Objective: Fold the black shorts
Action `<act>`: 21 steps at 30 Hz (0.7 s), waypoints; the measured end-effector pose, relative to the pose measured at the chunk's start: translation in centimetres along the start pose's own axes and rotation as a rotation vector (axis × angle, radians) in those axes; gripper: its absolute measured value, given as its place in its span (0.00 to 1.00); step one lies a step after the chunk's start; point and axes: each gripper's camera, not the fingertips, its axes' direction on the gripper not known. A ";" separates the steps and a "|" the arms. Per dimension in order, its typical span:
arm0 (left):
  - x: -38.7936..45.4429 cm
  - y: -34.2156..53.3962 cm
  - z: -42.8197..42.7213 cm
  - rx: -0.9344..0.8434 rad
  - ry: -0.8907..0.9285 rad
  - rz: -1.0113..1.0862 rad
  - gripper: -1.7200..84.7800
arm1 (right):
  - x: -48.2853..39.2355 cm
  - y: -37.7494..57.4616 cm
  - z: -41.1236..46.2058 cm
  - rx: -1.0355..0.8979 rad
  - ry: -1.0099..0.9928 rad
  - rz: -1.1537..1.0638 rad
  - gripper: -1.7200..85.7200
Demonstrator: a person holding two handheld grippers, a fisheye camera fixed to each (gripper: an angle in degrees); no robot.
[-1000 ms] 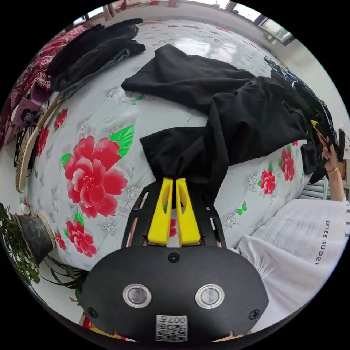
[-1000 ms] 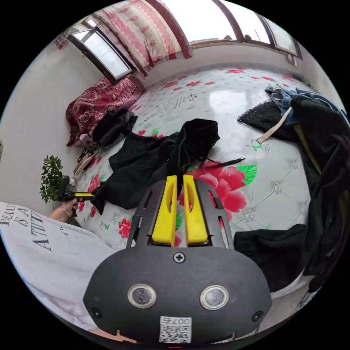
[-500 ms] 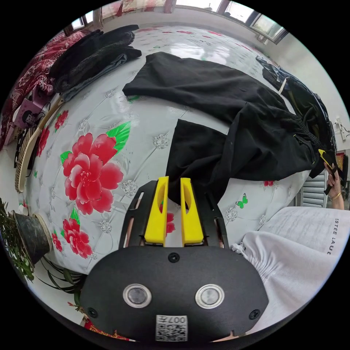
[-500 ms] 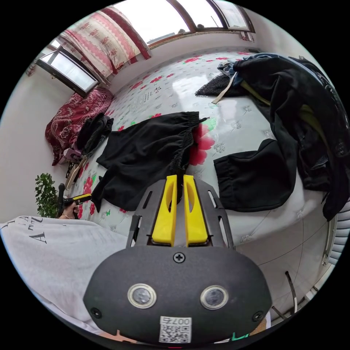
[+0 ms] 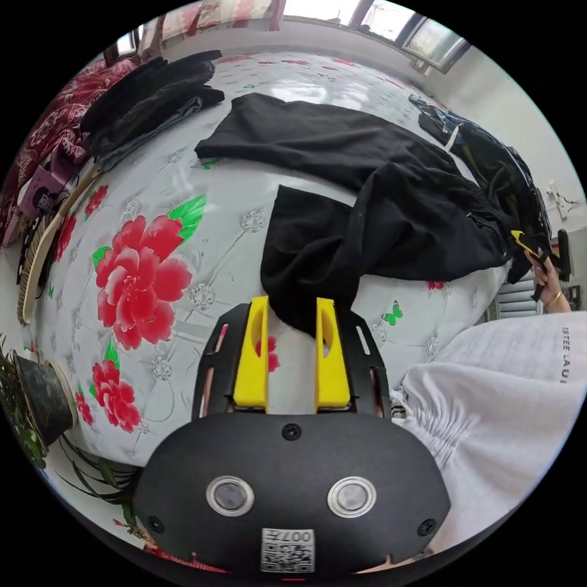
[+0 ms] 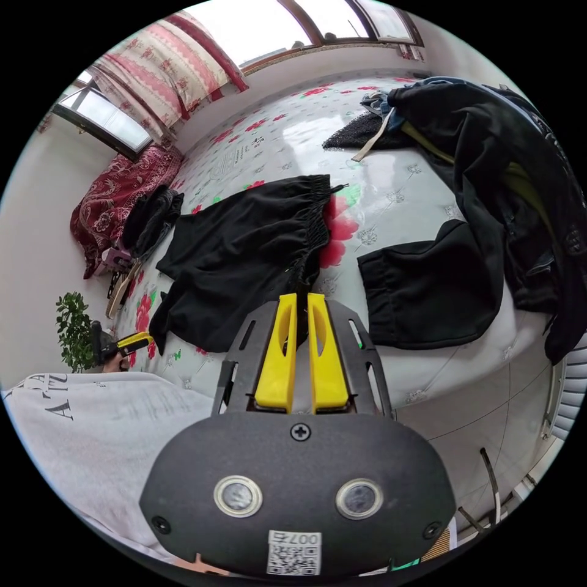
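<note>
The black shorts (image 5: 367, 202) lie spread across the flowered bed (image 5: 140, 202). My left gripper (image 5: 292, 306) is open, and the corner of one leg hem lies loose between its yellow jaws. In the right gripper view the shorts (image 6: 244, 244) stretch away from me, their gathered waistband running down into my right gripper (image 6: 301, 301), which is shut on it. The right gripper (image 5: 526, 239) also appears at the far right of the left gripper view, at the waist end of the shorts. The left gripper (image 6: 131, 342) appears at the leg end in the right gripper view.
A heap of dark clothes (image 6: 501, 153) covers the bed's right side, with a flat black garment (image 6: 428, 287) beside the shorts. More dark clothes (image 5: 147, 92) lie at the far left. A potted plant (image 5: 36, 397) stands off the bed. The person's white shirt (image 5: 507, 391) is close by.
My left gripper's jaws have opened and let go of the leg hem. The shorts went from bunched up to laid out on the bed. The right gripper stays shut on the waistband.
</note>
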 end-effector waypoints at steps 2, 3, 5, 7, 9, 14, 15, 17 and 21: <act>0.8 0.2 0.1 0.016 0.025 0.068 0.20 | 0.2 0.0 0.2 -0.003 0.001 -0.003 0.02; 1.5 0.3 0.6 0.007 0.018 0.112 0.20 | 0.3 -0.1 0.4 -0.006 0.000 -0.004 0.02; 2.7 0.4 1.9 -0.039 -0.043 0.163 0.18 | 0.6 -0.1 0.7 -0.010 0.001 -0.004 0.02; 3.5 0.4 3.0 -0.062 -0.131 0.219 0.12 | 0.8 -0.1 1.0 -0.012 -0.005 0.000 0.02; 2.9 0.5 3.1 -0.035 -0.184 0.189 0.02 | 1.3 -0.1 1.2 -0.014 -0.010 0.007 0.02; -1.1 -1.2 -1.9 -0.046 0.347 0.256 0.02 | 2.1 0.0 0.2 0.005 -0.036 0.008 0.02; -3.3 -1.8 -4.3 0.027 0.431 0.205 0.02 | 2.4 -0.2 -0.2 0.022 -0.054 0.017 0.02; -7.4 -2.7 -7.2 0.158 0.453 0.062 0.03 | 2.7 -0.6 -0.4 0.035 -0.071 0.015 0.02; -15.4 -5.2 -6.7 0.243 0.320 -0.242 0.12 | 3.0 -2.2 1.7 -0.017 -0.058 0.008 0.03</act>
